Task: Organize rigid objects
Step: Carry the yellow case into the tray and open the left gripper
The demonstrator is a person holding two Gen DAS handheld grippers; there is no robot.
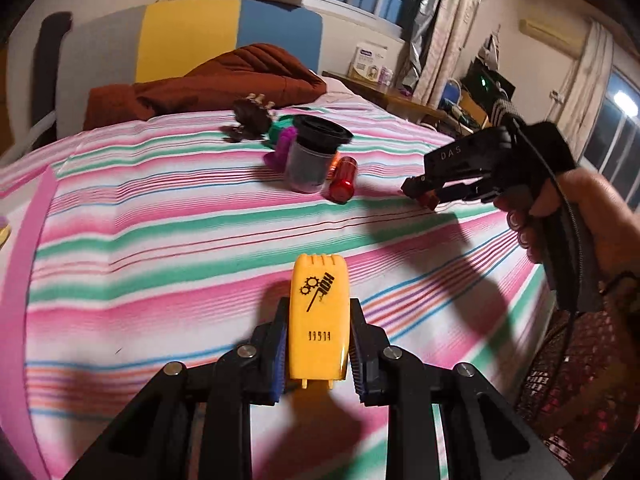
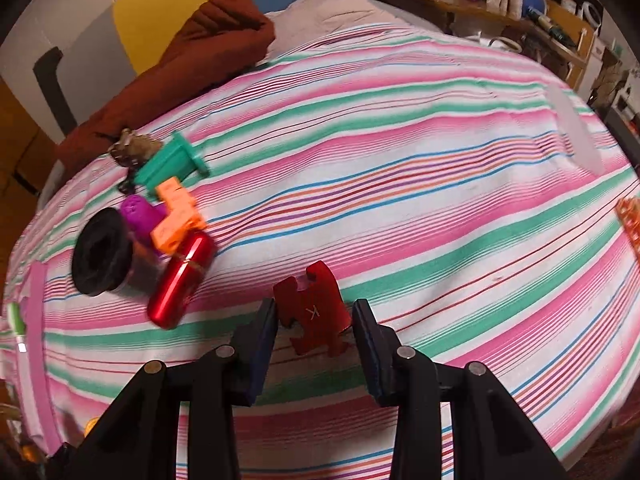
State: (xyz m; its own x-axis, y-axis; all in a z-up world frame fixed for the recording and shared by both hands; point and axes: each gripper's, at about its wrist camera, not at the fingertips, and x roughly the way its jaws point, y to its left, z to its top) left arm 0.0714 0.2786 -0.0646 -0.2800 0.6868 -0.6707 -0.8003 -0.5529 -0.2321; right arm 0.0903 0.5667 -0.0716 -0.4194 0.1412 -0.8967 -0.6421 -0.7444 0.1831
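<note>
Both jaws of my left gripper [image 1: 318,344] pinch a yellow plastic casing printed with black gears and a hammer [image 1: 320,316], their blue pads [image 1: 279,350] pressed on its 2 long sides; it hangs clear above the pink, green and white striped bedsheet [image 1: 160,240]. Those of my right gripper [image 2: 314,330] close on a flat red jigsaw-shaped piece marked K [image 2: 314,312], gripped by its edges above the sheet.

Ahead lies the gathered group: a clear plastic jar with a black flared lid [image 1: 310,154], a glossy red metal cylinder [image 2: 182,280] touching it, an orange block piece [image 2: 176,216], a purple plastic figure [image 2: 142,216], a teal plastic bench [image 2: 172,162] and a dark brown object [image 1: 250,114] too blurred to identify. A rust-brown quilt [image 1: 208,80] lies behind them.

Risks, as I judge them:
1. The smooth casing is held near 1 end only; a fast swing could pivot it out of the pads.
2. The jigsaw piece, pinched on uneven tabs, could twist and drop.
3. The cylinder can roll on the soft sheet if I nudge it while setting down.
4. The upright jar could tip if bumped.
</note>
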